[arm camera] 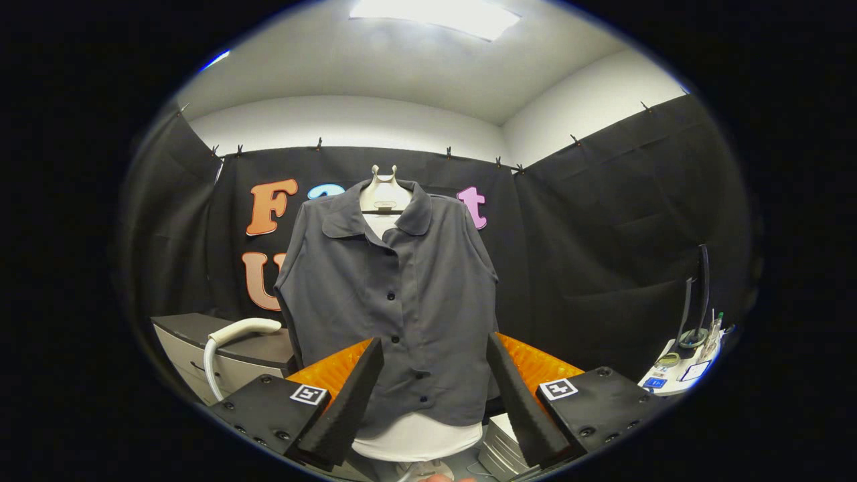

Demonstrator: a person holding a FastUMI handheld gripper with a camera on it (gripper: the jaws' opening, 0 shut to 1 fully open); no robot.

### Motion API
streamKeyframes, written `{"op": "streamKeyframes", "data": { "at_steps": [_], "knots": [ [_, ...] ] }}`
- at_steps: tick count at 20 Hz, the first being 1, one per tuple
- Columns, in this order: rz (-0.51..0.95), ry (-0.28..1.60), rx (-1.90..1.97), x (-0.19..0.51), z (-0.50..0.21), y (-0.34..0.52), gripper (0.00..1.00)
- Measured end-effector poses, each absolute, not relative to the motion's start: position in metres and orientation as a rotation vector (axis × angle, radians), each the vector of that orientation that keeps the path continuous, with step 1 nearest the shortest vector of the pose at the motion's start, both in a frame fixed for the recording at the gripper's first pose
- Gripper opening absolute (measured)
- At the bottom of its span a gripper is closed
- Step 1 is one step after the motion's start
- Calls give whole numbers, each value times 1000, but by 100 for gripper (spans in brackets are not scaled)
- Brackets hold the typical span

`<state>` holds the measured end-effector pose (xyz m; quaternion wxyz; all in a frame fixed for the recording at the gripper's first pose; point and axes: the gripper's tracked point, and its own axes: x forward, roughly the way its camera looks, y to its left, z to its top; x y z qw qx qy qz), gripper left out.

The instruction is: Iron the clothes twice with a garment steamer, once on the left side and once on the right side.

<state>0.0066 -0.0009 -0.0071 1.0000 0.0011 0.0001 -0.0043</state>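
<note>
So at this point our gripper (pixel 435 388) had its fingers spread wide with nothing between them, just pointing straight at the shirt (pixel 392 301). The shirt was a grey sleeveless button-up hanging on a white mannequin torso (pixel 418 438), right ahead of the fingers and beyond their tips, with the hem sitting roughly between them.

The steamer (pixel 238 335) was off to the left of the shirt, lying on a low cabinet (pixel 194 335) with a dark top. We could see its pale curved handle and a hose looping down from it. The head end was hidden behind the shirt's edge, so we couldn't tell which way it faced.

Our guess on handling: the handle looked like smooth hard plastic, so probably a bit slippery, and the hose would tug on it as it moved. Likely not heavy, but lopsided. We figured the best spot to take hold was the middle of that curved handle, fingers closing across it, not on the hose. The shirt itself looked thin and floppy, so it'd shift under any real push. Nothing was ironed yet as far as we could judge.
</note>
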Motion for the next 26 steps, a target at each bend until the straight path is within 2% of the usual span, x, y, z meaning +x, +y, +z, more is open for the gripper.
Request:
{"op": "streamKeyframes", "data": {
  "at_steps": [7,12,21,24,26],
  "knots": [
    [9,1,3,5,-6,9,99],
    [85,-4,-22,6,3,46,99],
    [403,23,-62,20,38,241,99],
    [544,63,-8,39,46,326,99],
    [586,41,-21,61,57,367,99]
  ]
}}
